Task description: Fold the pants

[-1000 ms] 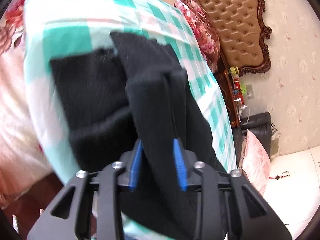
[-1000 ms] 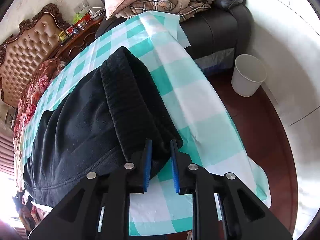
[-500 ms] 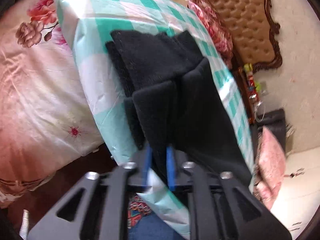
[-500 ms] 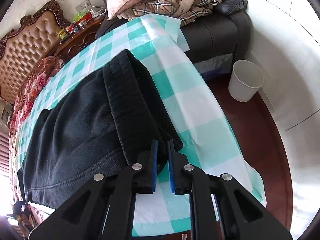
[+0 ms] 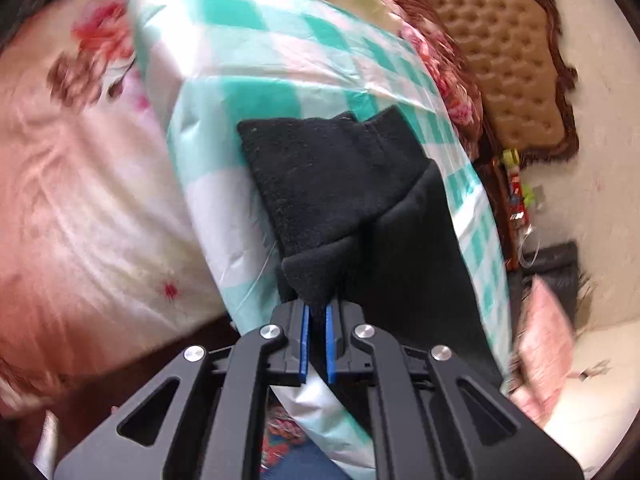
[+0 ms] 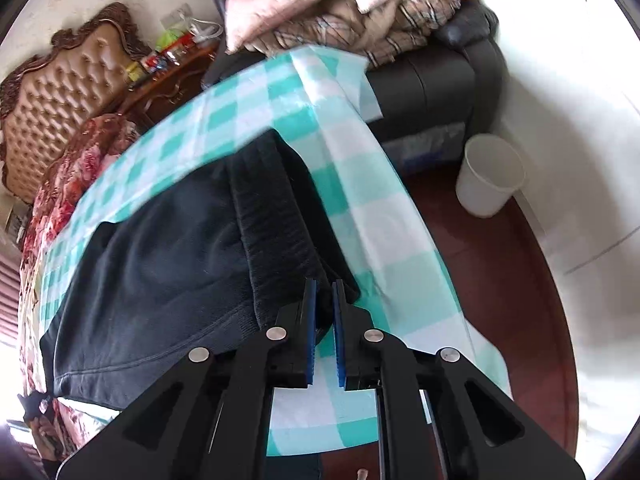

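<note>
I have both hand-held grippers, left (image 5: 314, 312) and right (image 6: 324, 292), clenched on the black pants (image 6: 168, 248); mid-fold, I judge; next, carry the near edge across the desk (image 6: 384, 216).

Black pants (image 6: 168, 248), partly folded, on checked cloth (image 6: 380, 216)

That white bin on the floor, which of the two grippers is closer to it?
Right. The white bin stands just off the table end where the right gripper pinches the black pants; the left gripper sees no bin.
</note>
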A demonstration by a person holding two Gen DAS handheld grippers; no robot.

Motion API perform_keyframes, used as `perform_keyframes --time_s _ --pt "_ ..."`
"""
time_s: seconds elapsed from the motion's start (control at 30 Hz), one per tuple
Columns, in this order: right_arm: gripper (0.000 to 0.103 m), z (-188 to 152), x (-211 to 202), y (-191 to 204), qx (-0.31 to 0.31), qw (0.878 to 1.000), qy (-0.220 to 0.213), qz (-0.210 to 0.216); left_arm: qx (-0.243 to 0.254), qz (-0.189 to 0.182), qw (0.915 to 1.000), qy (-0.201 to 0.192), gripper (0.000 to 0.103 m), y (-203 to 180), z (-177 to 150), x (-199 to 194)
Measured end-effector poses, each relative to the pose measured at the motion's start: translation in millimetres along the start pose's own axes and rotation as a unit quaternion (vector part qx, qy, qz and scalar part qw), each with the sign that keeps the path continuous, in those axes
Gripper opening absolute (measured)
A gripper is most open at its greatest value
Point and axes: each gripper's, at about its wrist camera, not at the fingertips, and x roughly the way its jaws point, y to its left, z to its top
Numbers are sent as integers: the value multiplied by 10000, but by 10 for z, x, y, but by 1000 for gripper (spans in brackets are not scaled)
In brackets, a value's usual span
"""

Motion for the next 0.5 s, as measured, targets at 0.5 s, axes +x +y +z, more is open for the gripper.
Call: perform_keyframes --time_s 0.5 --pt "11 -89 69 -214 142 9950 -83 -986 158 -745 9907 1124 35 -383 -748 188"
